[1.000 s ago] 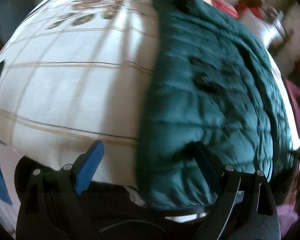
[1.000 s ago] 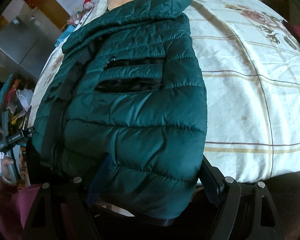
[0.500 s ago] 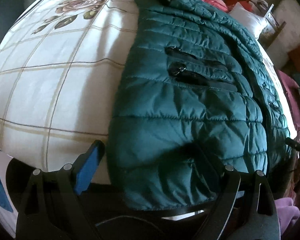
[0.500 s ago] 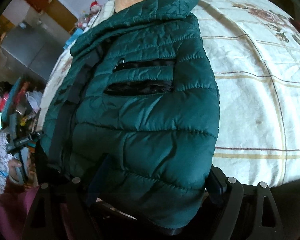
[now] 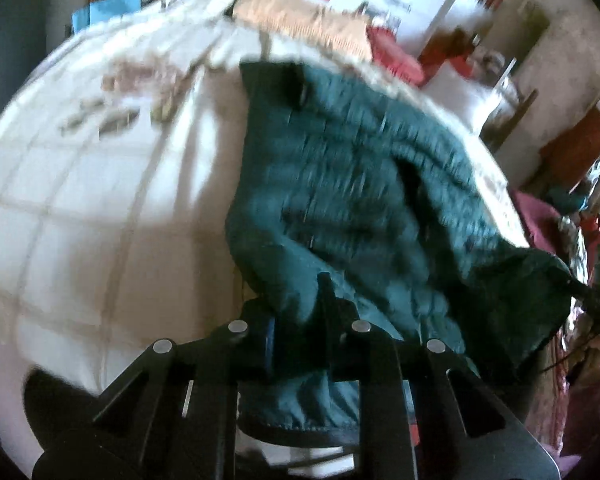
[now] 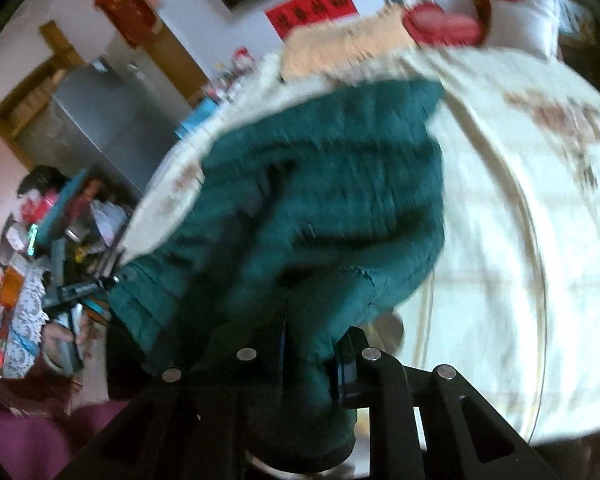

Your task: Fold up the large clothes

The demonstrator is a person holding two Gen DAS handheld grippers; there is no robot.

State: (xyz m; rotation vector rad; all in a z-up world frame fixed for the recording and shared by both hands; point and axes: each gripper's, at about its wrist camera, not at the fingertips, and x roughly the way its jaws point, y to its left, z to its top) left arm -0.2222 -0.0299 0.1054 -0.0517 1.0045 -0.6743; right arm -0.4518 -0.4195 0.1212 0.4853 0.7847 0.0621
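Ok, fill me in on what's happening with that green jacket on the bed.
A person is folding a dark green quilted jacket on a bed covered with a cream checked floral bedspread. The left hand-held gripper and the right hand-held gripper are each shut on the jacket's near hem, one at each corner. The near end is bunched and raised off the bedspread, while the far end lies on the bed. The fold itself is not yet made.

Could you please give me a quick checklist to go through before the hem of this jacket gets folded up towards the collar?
1. Left gripper shut on jacket hem: ok.
2. Right gripper shut on hem: ok.
3. Hem lifted off the bedspread: ok.
4. Collar end lying on the bed: ok.
5. Sleeves tucked in: cannot tell, pictures blurred.
6. Hem taut between grippers: cannot tell.
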